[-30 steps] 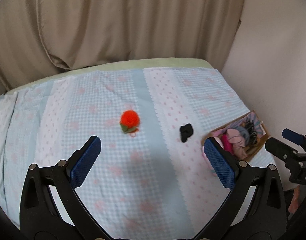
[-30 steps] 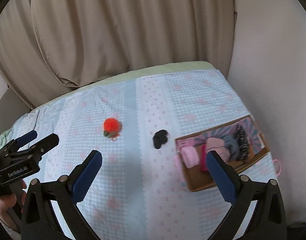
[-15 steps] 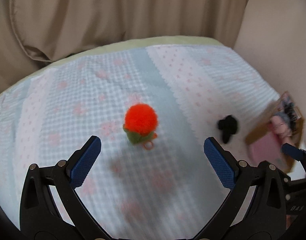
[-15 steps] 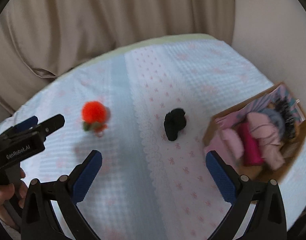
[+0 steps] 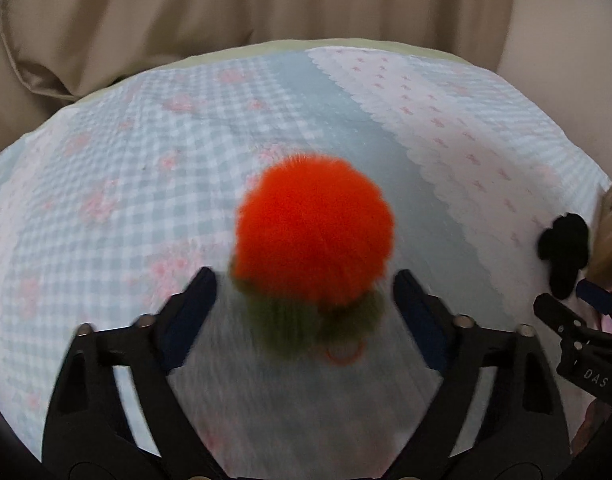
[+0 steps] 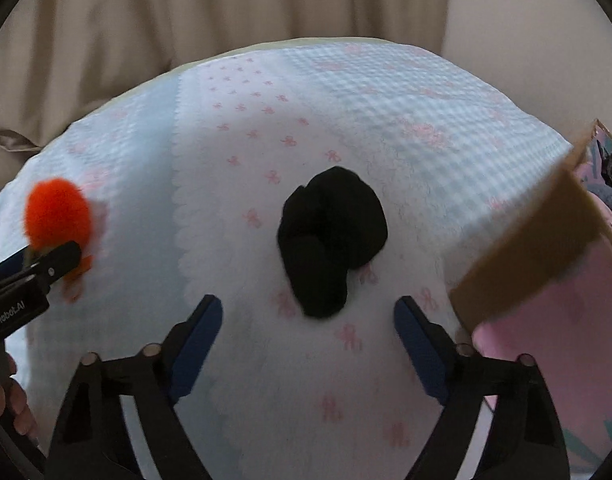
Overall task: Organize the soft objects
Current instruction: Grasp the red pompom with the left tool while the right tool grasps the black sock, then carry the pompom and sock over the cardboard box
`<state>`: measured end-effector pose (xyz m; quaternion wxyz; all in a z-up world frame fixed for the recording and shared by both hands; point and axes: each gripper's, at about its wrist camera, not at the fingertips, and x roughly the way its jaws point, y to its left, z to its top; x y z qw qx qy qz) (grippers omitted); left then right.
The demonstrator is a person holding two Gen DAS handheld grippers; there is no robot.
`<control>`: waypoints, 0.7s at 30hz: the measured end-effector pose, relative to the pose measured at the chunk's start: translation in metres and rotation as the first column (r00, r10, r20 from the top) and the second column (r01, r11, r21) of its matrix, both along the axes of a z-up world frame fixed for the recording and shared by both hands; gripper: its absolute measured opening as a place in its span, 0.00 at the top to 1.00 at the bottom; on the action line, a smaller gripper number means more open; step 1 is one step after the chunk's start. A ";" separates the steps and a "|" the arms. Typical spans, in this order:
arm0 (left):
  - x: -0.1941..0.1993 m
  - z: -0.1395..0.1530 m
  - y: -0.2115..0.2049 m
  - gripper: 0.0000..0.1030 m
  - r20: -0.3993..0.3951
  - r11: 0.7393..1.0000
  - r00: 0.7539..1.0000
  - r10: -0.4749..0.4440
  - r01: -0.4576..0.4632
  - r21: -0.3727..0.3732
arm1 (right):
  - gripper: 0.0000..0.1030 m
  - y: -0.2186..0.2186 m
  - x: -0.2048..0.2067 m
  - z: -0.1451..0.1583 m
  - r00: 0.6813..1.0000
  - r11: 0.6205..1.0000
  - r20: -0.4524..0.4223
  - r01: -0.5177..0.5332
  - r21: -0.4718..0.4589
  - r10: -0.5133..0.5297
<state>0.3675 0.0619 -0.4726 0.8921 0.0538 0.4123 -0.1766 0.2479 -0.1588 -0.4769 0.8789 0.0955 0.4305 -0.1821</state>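
Now both tools have closed in: left tool (image 5: 304, 300), fingers apart, brackets the fluffy orange pom-pom (image 5: 313, 236); right tool (image 6: 307, 322), also apart, nears the black rolled sock (image 6: 329, 236) — simultaneous grasps seem imminent.

- The orange pom-pom (image 5: 313, 232) is motion-blurred in the left wrist view; its green base and small ring smear together
- In the right wrist view the left gripper (image 6: 38, 268) covers the pom-pom's lower part
- The cardboard box (image 6: 545, 248) is cut off by the right edge; its contents are mostly out of frame
- The black fabric bundle (image 5: 563, 248) sits near the left view's rim; its shape is unclear there
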 end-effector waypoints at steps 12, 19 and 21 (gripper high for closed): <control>0.020 -0.008 -0.005 0.67 0.004 1.000 1.000 0.000 0.000 0.007 | 0.59 -0.014 0.028 -0.004 0.999 0.997 0.028 0.028 -0.065 -0.027; 0.014 0.001 -0.004 0.71 0.016 1.000 1.000 -0.001 0.001 -0.013 | 0.72 -0.016 0.025 0.001 0.999 0.998 0.039 0.018 -0.064 -0.015; 0.010 0.008 -0.004 0.71 0.026 1.000 1.000 -0.003 0.003 -0.017 | 0.72 -0.014 0.023 0.007 0.999 0.998 0.047 0.010 -0.067 -0.007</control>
